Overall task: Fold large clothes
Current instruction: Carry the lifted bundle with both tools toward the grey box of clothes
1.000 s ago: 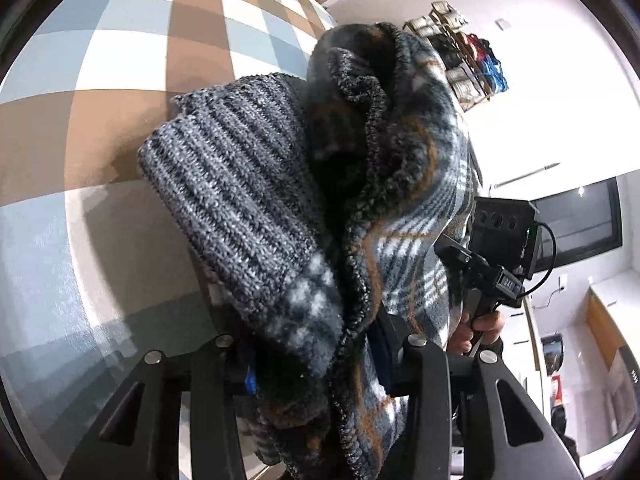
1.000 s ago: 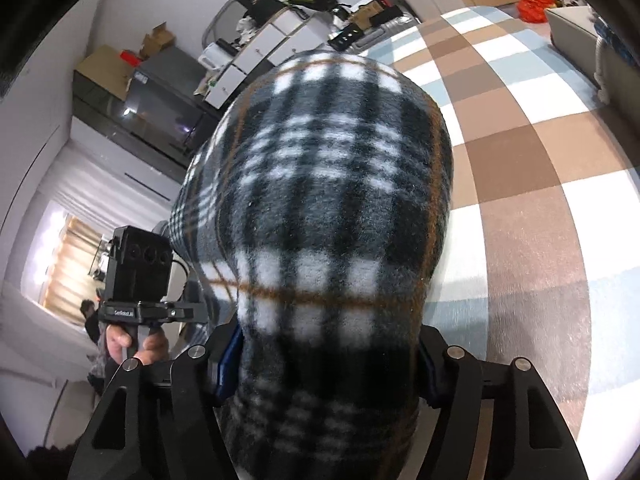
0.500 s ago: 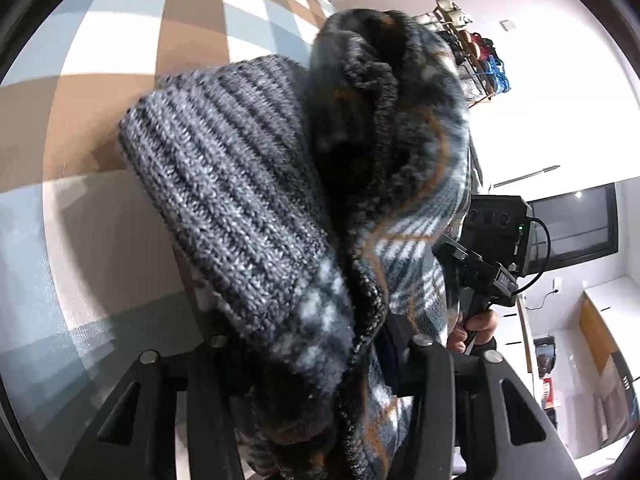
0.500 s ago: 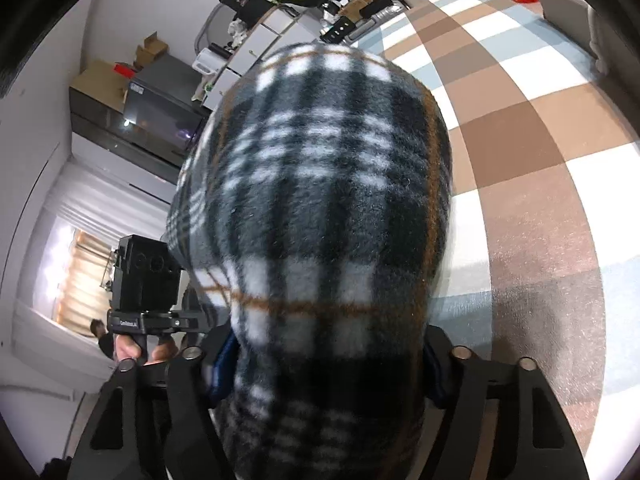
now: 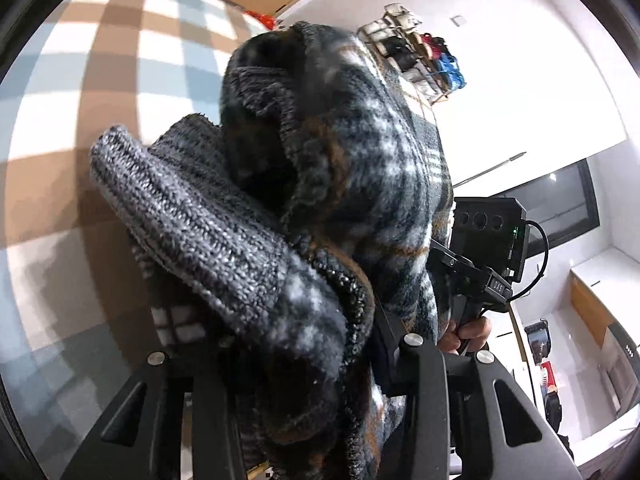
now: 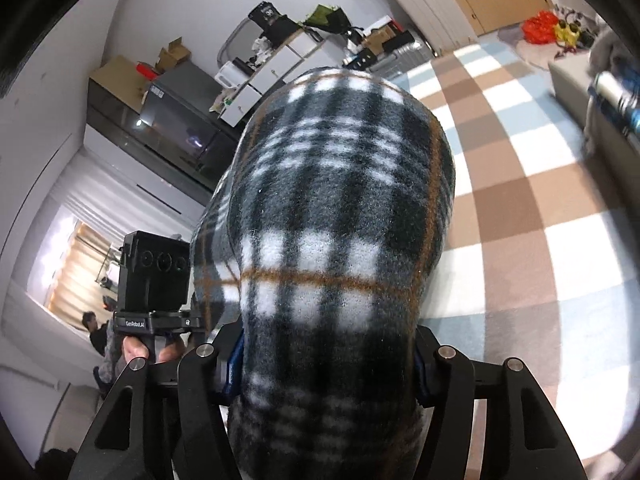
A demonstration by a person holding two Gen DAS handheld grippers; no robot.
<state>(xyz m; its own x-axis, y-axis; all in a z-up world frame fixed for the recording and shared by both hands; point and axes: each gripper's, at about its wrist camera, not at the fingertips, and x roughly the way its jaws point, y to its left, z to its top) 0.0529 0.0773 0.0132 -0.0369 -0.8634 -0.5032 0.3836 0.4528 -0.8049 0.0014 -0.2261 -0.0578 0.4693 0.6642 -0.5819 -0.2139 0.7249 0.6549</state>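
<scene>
The plaid fleece garment [image 6: 336, 240], with its grey ribbed knit cuff [image 5: 192, 216], hangs bunched in the air above the checked rug [image 6: 540, 208], pinched at two places. The left gripper [image 5: 304, 364] has its jaws clamped on the cuff end. The right gripper [image 6: 324, 364] grips a thick fold, its jaws having just been closing on it.

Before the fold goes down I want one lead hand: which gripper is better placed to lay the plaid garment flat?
Probably the right gripper: it grips smooth plaid garment; the left gripper holds bunched knit cuff.
</scene>
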